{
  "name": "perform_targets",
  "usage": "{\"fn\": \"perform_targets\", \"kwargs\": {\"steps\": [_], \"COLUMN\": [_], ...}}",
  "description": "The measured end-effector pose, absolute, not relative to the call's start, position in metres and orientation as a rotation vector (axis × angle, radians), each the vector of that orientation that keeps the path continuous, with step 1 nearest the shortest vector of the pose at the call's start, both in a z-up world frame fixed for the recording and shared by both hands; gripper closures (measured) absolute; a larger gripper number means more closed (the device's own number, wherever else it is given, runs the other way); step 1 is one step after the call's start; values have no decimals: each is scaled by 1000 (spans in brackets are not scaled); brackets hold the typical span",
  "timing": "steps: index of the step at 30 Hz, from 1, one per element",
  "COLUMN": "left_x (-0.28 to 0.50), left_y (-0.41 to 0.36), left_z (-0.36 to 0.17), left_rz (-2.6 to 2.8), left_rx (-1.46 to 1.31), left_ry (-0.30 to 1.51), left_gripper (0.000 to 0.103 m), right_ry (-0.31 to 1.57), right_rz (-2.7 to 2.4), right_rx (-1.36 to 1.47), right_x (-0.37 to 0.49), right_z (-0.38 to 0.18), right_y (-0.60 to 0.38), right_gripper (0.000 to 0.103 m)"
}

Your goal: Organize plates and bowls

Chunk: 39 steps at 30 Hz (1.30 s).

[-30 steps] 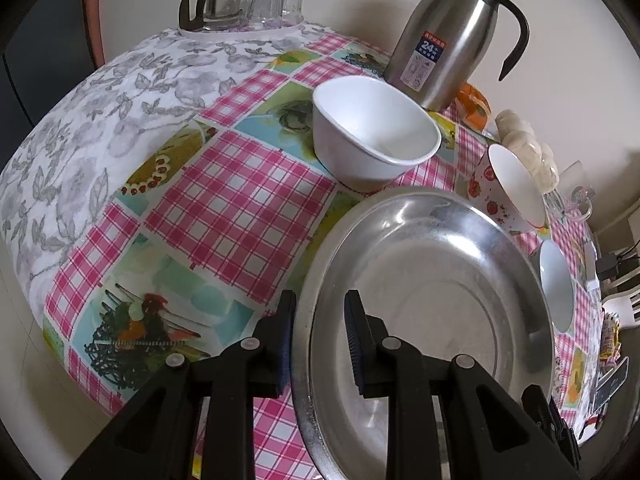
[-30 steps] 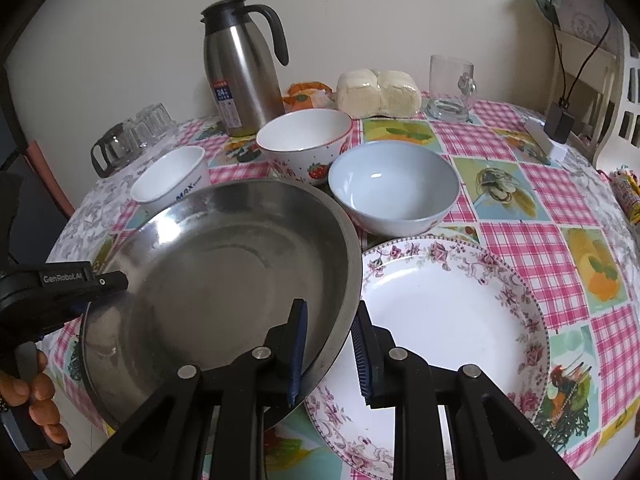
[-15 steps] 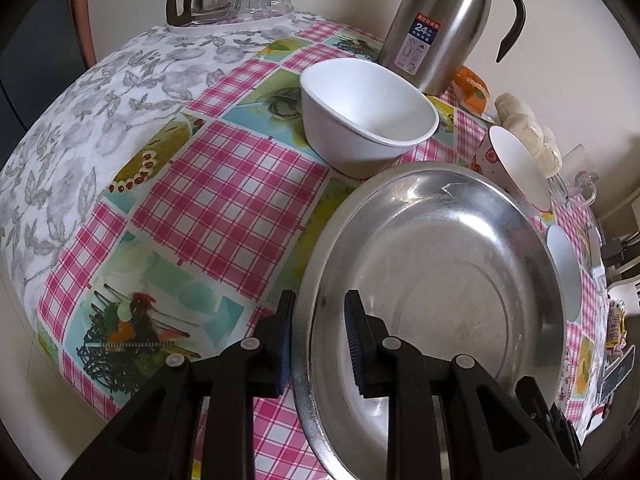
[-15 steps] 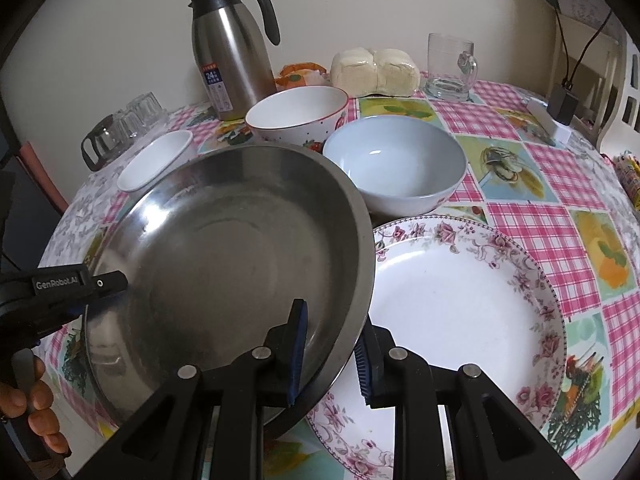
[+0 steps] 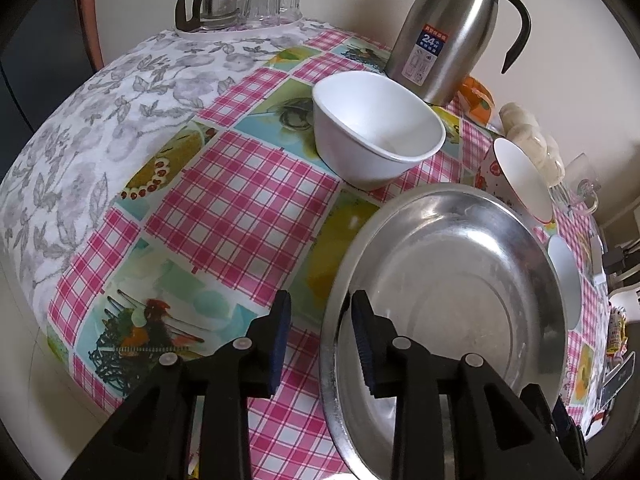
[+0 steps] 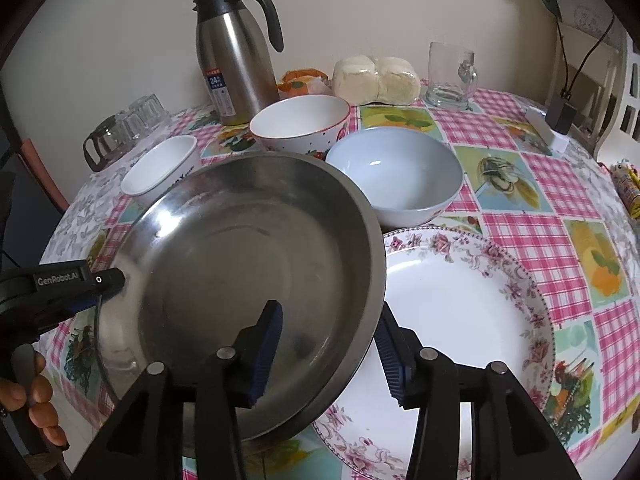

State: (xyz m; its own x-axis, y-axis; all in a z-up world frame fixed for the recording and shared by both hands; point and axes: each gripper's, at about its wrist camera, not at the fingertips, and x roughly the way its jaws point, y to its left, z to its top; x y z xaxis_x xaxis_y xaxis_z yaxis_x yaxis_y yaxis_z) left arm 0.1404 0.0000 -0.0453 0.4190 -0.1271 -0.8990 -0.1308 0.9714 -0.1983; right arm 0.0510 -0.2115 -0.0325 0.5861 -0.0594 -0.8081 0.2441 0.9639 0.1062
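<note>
Round stainless-steel plate (image 6: 248, 264) rests on desk (image 5: 224, 200), overlapping floral plate (image 6: 472, 304). Both grippers, left (image 5: 320, 336) and right (image 6: 328, 352), just opened; fingers straddle rim loosely. Judged light, stiff, slippery; best gripped at rim.

The steel flask (image 5: 444, 36) near the tabletop's back edge carries a label reading "24" (its smaller print is illegible). The left gripper (image 6: 105, 280) reads "GenRobot.AI". The small white bowl (image 6: 162, 166) shows partial lettering, unreadable.
</note>
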Motion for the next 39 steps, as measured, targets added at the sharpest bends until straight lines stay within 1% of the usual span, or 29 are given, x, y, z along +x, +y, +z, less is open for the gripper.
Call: {"fn": "perform_targets", "kwargs": {"steps": [1,5,7,8,10,12,14,16,18,21,22,23,24,25,39], "left_x": [140,140,139,139,139,139,139,140,141,141,141,141,141,140,137], "left_y": [0,3,4,4,6,7,8,8,8,7,6,7,7,7,-1], "left_z": [-45,-39,-37,-36,-35,-34,-33,-33,-34,-35,-36,-36,-35,-35,-29], "left_rz": [5,9,14,20,34,45,58,68,73,77,80,83,86,89,85], "left_rx": [-254,-261,-261,-259,-252,-243,-233,-220,-207,-193,-189,-183,-182,-182,-129], "left_ry": [1142,1133,1127,1123,1123,1117,1116,1114,1117,1118,1117,1113,1109,1101,1069], "left_gripper": [66,54,44,43,36,32,26,25,25,24,22,17,7,4,4], "right_ry": [929,929,925,919,912,904,903,906,908,910,910,908,908,907,872], "right_rz": [-182,-186,-189,-189,-192,-197,-198,-197,-196,-192,-191,-191,-193,-194,-196], "right_rx": [217,229,232,232,229,225,223,222,219,217,217,216,216,216,240], "right_x": [51,49,48,47,46,45,44,45,45,45,45,45,45,45,40], "right_z": [-32,-29,-27,-25,-23,-21,-20,-21,-21,-22,-22,-22,-22,-22,-14], "right_y": [-212,-216,-216,-217,-217,-217,-216,-217,-216,-216,-216,-216,-216,-216,-223], "right_gripper": [44,36,27,26,20,15,11,4,1,0,0,0,0,0,0]}}
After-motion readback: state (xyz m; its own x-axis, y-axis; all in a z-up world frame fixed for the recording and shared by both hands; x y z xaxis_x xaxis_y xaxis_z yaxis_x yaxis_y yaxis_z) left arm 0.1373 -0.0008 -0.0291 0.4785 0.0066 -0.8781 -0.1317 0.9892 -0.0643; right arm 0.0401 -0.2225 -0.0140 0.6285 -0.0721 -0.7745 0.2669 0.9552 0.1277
